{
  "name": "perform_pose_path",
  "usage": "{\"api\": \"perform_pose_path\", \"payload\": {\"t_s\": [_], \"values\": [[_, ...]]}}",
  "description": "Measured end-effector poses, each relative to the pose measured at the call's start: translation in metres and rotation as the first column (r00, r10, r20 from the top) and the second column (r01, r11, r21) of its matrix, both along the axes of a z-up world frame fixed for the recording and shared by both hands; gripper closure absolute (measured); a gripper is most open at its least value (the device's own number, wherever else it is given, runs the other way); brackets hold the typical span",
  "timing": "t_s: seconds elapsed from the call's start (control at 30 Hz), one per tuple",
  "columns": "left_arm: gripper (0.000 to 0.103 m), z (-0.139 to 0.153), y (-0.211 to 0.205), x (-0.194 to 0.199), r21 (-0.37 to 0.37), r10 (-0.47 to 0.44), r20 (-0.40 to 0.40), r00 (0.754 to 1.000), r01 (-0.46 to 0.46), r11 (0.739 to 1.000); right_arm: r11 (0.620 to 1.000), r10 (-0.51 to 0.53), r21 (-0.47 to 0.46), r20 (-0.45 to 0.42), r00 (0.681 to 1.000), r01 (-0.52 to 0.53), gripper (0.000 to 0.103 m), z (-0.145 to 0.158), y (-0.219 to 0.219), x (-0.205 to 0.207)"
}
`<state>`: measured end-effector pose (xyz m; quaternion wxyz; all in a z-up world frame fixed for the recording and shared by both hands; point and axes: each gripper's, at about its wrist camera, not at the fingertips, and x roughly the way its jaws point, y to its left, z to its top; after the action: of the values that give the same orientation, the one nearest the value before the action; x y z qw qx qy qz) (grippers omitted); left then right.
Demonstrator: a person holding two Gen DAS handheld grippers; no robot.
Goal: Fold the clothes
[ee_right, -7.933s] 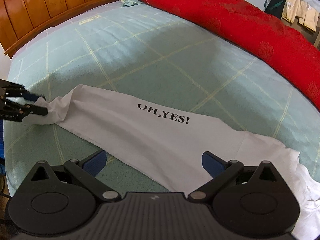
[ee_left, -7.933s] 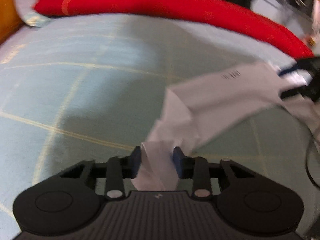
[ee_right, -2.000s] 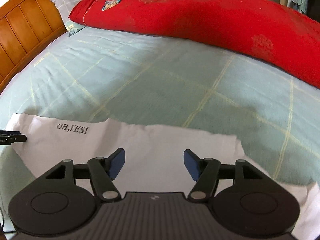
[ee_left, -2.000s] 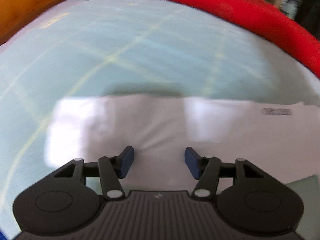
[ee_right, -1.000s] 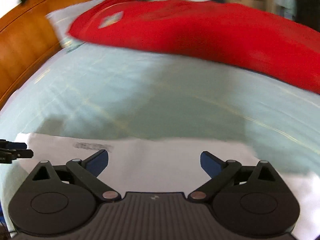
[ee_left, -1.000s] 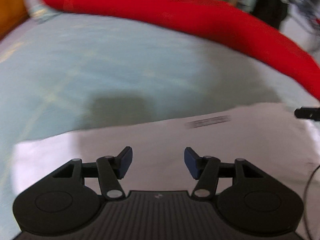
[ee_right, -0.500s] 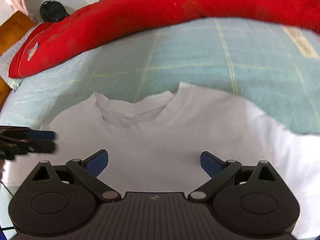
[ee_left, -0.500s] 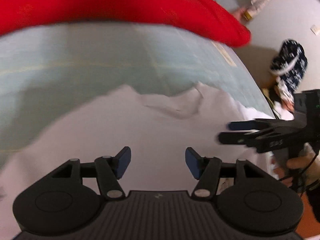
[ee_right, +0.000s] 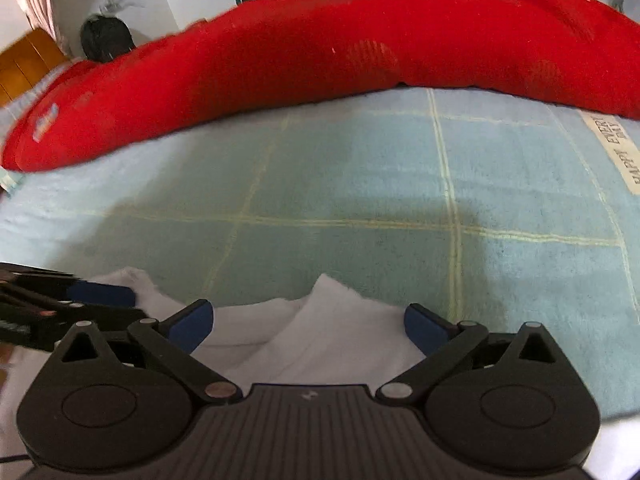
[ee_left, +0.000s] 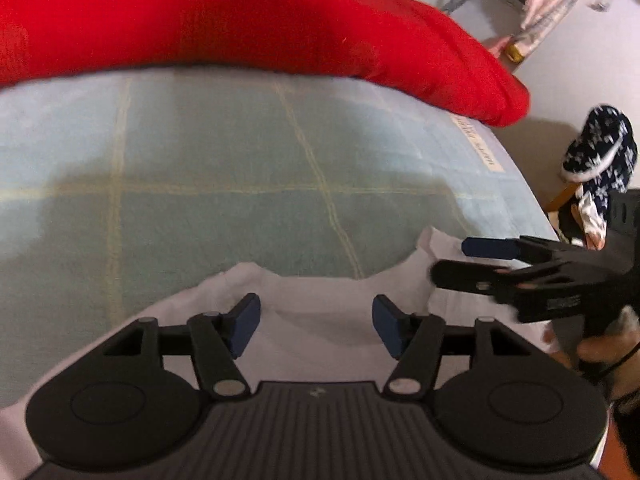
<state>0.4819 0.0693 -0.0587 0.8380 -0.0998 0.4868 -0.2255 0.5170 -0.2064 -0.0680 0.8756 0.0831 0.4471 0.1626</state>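
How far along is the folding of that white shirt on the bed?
Early on. The white shirt lies spread on the blue bedspread, collar end toward the red quilt; no neat fold shows. Right now nothing is gripped: the left gripper and the right gripper both hang open over the collar end, side by side. Still to do: grip the cloth and fold it into a tidy stack.

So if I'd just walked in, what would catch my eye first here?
Probably the big red quilt heaped along the far side of the pale green bed. Next, the white T-shirt lying at the near edge, with the left gripper and right gripper both open just above it.
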Motion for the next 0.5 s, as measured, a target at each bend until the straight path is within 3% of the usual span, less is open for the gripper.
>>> {"api": "perform_pose_path", "payload": {"t_s": [0.1,0.2,0.3,0.5], "values": [[0.038,0.004,0.015,-0.021,0.023,-0.030,-0.019,0.999,0.030,0.999,0.988,0.121,0.099,-0.004,0.993,-0.120,0.000,0.010,0.004,-0.022],[0.037,-0.004,0.032,-0.036,0.041,-0.029,-0.069,0.997,0.032,0.999,0.962,0.248,0.132,-0.042,0.968,-0.241,0.000,-0.002,0.023,-0.027],[0.035,-0.015,0.044,-0.039,0.014,0.003,-0.069,0.998,-0.002,1.000,0.966,0.253,0.052,-0.009,0.967,-0.252,0.000,-0.019,0.036,-0.012],[0.036,-0.011,0.038,-0.026,0.051,0.077,-0.024,0.997,-0.075,0.996,0.970,0.209,-0.133,0.013,0.978,-0.205,0.000,-0.028,0.054,0.033]]}}
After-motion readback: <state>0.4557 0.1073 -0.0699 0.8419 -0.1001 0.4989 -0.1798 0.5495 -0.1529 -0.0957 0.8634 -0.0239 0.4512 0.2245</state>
